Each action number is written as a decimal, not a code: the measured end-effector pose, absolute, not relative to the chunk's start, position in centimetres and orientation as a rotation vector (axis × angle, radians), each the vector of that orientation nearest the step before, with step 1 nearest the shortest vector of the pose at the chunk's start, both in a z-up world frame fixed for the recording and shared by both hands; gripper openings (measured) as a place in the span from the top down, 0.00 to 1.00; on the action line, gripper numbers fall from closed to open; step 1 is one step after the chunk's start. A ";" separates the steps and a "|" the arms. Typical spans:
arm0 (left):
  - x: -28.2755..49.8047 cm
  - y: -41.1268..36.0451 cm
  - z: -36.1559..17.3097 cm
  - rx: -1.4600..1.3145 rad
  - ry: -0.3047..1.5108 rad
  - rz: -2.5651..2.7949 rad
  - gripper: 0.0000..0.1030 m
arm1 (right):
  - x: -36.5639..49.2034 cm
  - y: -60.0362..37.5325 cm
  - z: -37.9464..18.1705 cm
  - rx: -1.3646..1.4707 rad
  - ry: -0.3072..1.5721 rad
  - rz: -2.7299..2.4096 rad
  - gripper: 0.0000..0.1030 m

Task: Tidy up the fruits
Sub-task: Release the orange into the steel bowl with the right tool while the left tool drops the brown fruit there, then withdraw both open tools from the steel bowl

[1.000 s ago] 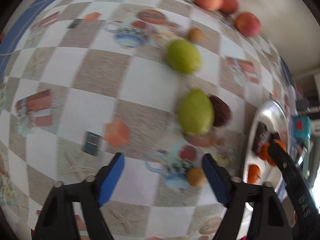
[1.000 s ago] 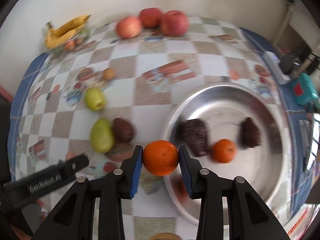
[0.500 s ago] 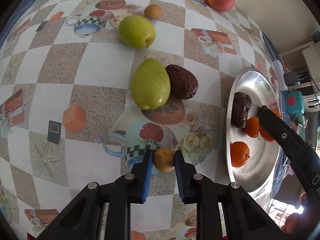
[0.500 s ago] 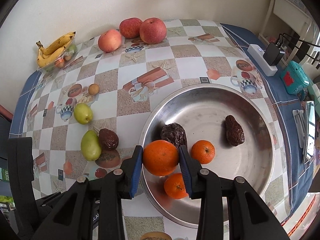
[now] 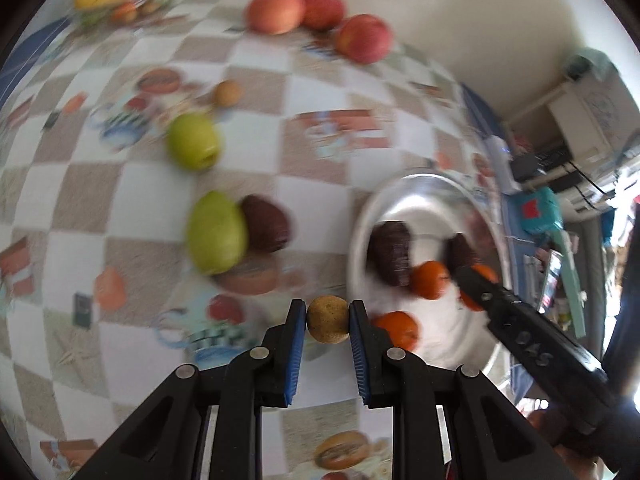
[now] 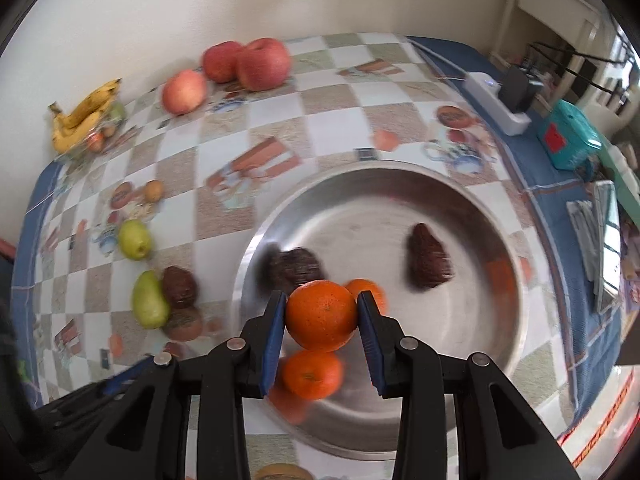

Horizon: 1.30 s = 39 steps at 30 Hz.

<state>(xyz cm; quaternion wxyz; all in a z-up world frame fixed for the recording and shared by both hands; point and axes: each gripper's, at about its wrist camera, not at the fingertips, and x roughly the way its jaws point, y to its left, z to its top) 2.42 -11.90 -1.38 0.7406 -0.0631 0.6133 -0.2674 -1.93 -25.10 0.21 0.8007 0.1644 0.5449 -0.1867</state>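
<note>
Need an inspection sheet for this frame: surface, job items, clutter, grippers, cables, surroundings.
Surface: table under a checkered printed cloth with a blue border.
Job's things: round steel bowl holding two dark brown fruits and two loose oranges; on the cloth, two green fruits, one dark brown fruit, a small tan fruit, three red apples, a banana bunch.
Clutter: teal box.
Grippers: left gripper shut on a small tan round fruit; right gripper shut on a large orange over the bowl.
Cables: white power strip with a black plug, dark leads behind.
Surroundings: cream wall, white furniture at right.
</note>
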 end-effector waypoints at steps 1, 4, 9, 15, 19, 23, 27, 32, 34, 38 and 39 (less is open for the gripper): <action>2.5 -12.5 -1.4 -0.134 1.333 -0.605 0.77 | -2.1 -25.6 0.2 0.353 1.172 -0.420 0.63; 2.1 -13.5 -0.7 -0.115 1.293 -0.660 0.77 | -2.8 -27.0 0.0 0.378 1.177 -0.443 0.63; 1.7 -14.2 -0.7 -0.083 1.269 -0.703 0.75 | -3.7 -28.4 -0.1 0.403 1.180 -0.464 0.63; 2.1 -13.7 -1.3 -0.084 1.284 -0.673 0.72 | -4.2 -29.2 -0.1 0.436 1.178 -0.477 0.58; 2.7 -12.8 -1.7 -0.105 1.309 -0.625 0.52 | -4.2 -29.1 0.1 0.429 1.174 -0.473 0.50; 3.6 -11.3 -2.0 -0.101 1.315 -0.519 0.32 | -3.9 -28.8 -0.1 0.423 1.186 -0.463 0.50; 4.5 -9.4 -2.2 -0.104 1.309 -0.394 0.10 | -3.7 -28.4 -0.5 0.412 1.204 -0.461 0.35; 5.9 -5.3 -2.9 -0.110 1.321 -0.161 0.00 | -3.2 -27.6 -0.7 0.392 1.210 -0.443 0.28; 6.2 -3.8 -3.2 -0.134 1.321 -0.094 0.00 | -3.1 -27.3 -0.9 0.377 1.216 -0.442 0.27; 6.7 -0.8 -3.7 -0.210 1.340 -0.012 0.00 | -2.8 -26.7 -1.2 0.358 1.228 -0.441 0.23; 6.8 -0.4 -3.7 -0.215 1.340 0.002 0.00 | -2.8 -26.6 -1.2 0.354 1.230 -0.441 0.23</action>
